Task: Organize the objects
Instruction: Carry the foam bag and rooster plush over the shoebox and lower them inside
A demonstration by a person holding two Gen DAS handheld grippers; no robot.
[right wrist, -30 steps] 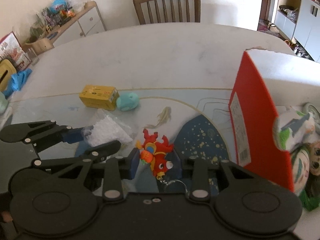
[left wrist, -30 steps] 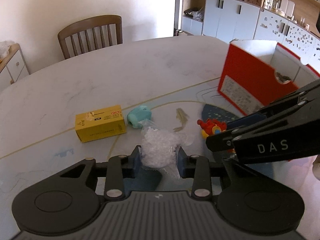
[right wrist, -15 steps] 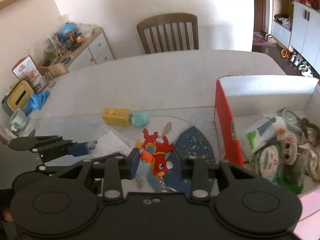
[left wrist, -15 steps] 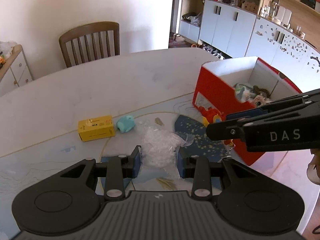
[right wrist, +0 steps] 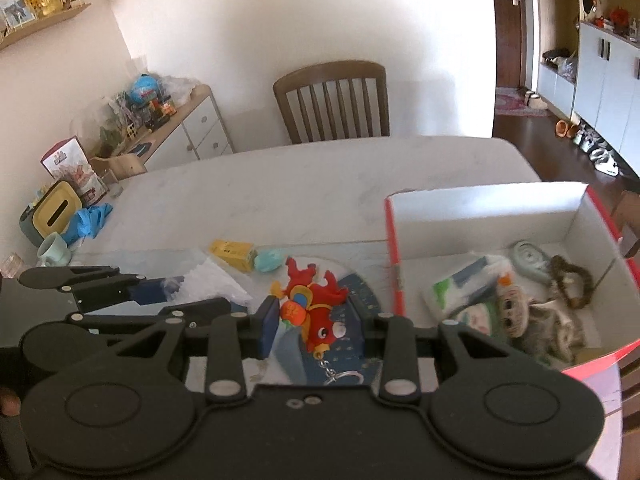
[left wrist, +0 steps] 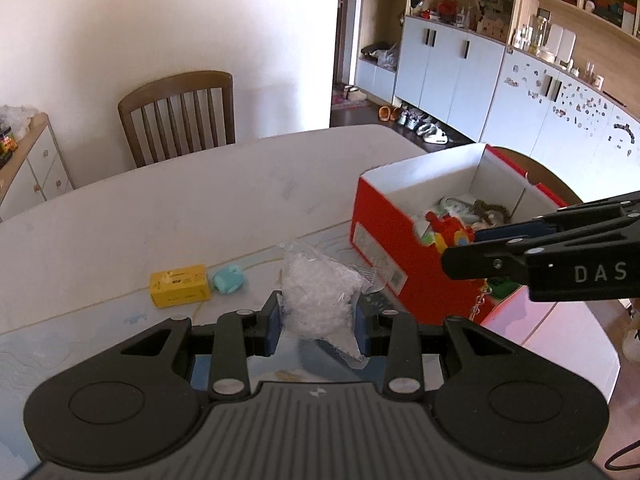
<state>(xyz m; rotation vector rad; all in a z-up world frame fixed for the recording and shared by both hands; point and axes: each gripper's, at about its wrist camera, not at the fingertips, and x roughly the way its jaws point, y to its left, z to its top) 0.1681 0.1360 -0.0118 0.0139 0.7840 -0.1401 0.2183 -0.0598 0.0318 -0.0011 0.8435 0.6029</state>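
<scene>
Between the left gripper (left wrist: 318,330) pads sits a clamped clear plastic bag (left wrist: 320,300); the right gripper (right wrist: 314,326) pinches a red fish keychain (right wrist: 316,312). Beyond, the open red box (right wrist: 394,264) waits; the dangling keyring could snag its near wall
</scene>
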